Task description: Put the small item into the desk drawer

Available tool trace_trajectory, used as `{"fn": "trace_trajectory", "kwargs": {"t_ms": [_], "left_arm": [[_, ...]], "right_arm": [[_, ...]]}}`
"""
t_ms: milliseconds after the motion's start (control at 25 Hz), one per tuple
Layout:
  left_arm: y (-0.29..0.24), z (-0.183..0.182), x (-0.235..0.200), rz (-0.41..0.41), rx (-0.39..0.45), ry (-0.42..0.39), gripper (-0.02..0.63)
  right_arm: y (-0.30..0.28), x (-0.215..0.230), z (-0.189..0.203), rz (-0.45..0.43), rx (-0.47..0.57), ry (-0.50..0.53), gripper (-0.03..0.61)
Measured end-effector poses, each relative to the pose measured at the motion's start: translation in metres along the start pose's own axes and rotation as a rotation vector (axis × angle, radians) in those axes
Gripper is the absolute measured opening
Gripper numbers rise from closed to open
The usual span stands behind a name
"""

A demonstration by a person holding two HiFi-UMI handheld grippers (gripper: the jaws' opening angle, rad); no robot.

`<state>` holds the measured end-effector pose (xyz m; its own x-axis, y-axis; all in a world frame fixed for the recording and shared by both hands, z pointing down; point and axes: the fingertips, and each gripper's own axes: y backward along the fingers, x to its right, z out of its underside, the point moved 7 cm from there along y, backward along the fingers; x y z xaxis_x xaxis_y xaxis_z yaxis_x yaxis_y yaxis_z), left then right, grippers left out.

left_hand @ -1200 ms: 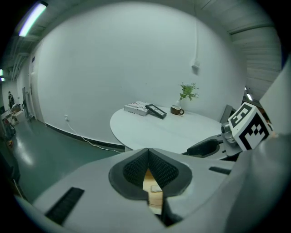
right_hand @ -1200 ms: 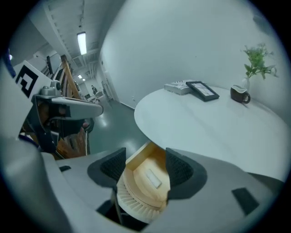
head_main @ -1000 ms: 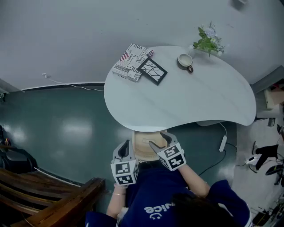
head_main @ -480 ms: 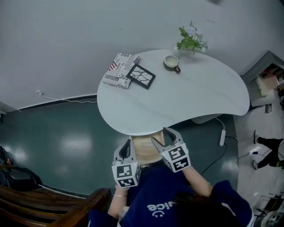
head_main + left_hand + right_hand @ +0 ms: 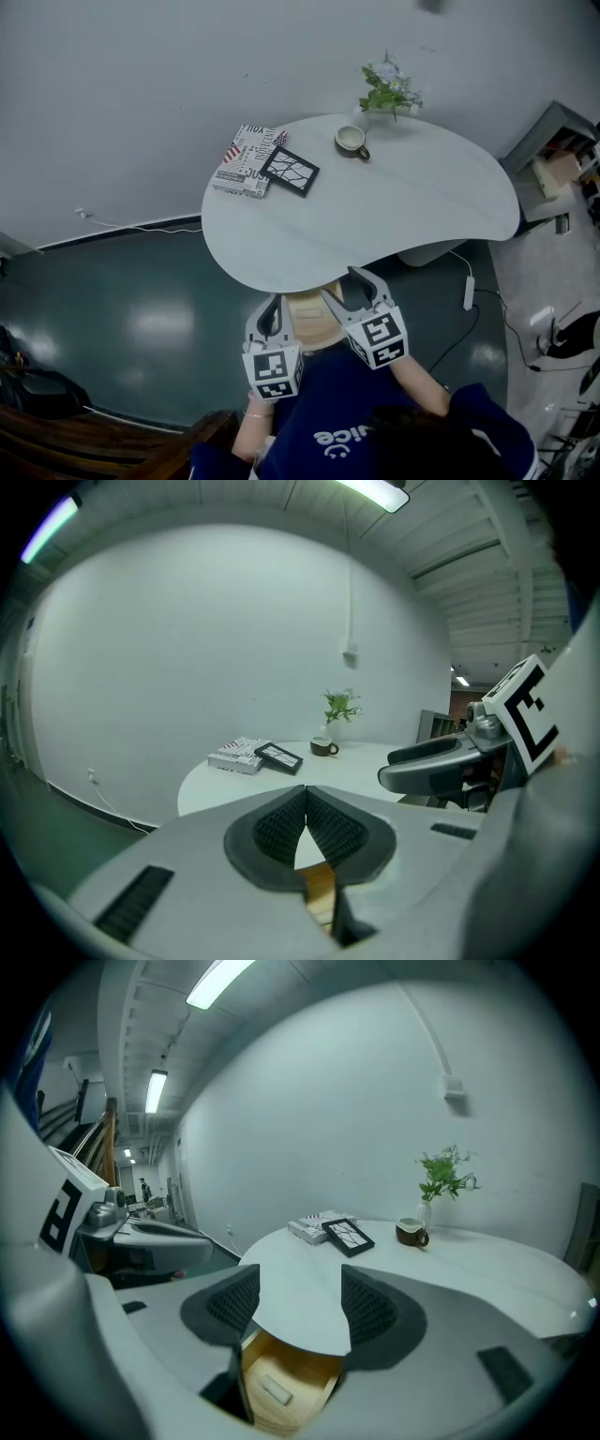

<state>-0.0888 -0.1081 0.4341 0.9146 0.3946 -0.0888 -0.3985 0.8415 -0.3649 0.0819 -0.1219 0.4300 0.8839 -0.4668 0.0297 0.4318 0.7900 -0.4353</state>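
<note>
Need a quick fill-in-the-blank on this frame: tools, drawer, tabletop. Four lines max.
1. The left tool has its jaws ___.
2. The right tool has its jaws ___, with nothing held.
3. The small item lies inside the wooden ___.
4. On the table, the cup stands next to the ___.
Missing words: shut; open; drawer; plant.

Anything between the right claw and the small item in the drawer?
Nothing visible. The small item lies bare on the floor of the open drawer, clear of the table edge overhanging it. The right claw is open and empty.
</note>
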Motion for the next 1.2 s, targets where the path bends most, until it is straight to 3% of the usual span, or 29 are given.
{"fn": "trace_trajectory", "kwargs": {"t_ms": [240, 680, 1200], "left_arm": [[0.002, -0.003, 0.006, 0.000, 0.019, 0.007, 0.005], [0.002, -0.016, 0.008, 0.000, 0.055, -0.001, 0.005], [0.000, -0.015, -0.001, -0.010, 0.037, 0.004, 0.005]], "right_arm": [[0.011, 0.004, -0.008, 0.029, 0.059, 0.001, 0.223], [0.018, 0.011, -0.015, 0.076, 0.116, -0.020, 0.011], [0.014, 0.009, -0.013, 0.084, 0.100, -0.014, 0.007]]}}
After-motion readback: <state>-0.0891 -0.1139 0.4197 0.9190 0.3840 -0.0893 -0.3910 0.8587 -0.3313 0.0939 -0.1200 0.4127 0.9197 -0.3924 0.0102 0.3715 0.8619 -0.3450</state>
